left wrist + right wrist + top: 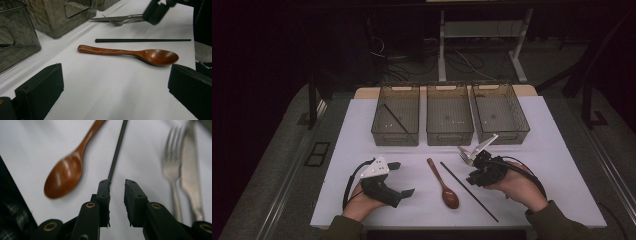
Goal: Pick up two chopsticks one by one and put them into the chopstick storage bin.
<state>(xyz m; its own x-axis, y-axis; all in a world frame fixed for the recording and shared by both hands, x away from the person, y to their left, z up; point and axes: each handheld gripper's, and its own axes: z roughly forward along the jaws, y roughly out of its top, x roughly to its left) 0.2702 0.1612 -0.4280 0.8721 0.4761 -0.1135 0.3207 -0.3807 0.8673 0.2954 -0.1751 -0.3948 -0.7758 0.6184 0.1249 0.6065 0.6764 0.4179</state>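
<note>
Across the white counter [362,125], three smoky translucent plastic bins [449,116] stood in a row; the left bin held one black chopstick, so sorting looked barely begun. One brown wooden spoon [445,184], one black chopstick [468,184], one steel fork [172,167] and one steel knife [191,170] remained. The left tongs [401,178] gaped wide, empty; the right tongs [117,192] stood narrow, gripping nothing, beside the loose chopstick.

Three bins [450,131] stand wall to wall along the far side of the table [362,150] — no passage between them, only in from above. In front, the spoon [445,184], the chopstick [468,184], and the fork [172,173] and knife [191,170] lie near one another, with narrow strips of white between. The table's left and right margins lie bare — room enough to pass.
</note>
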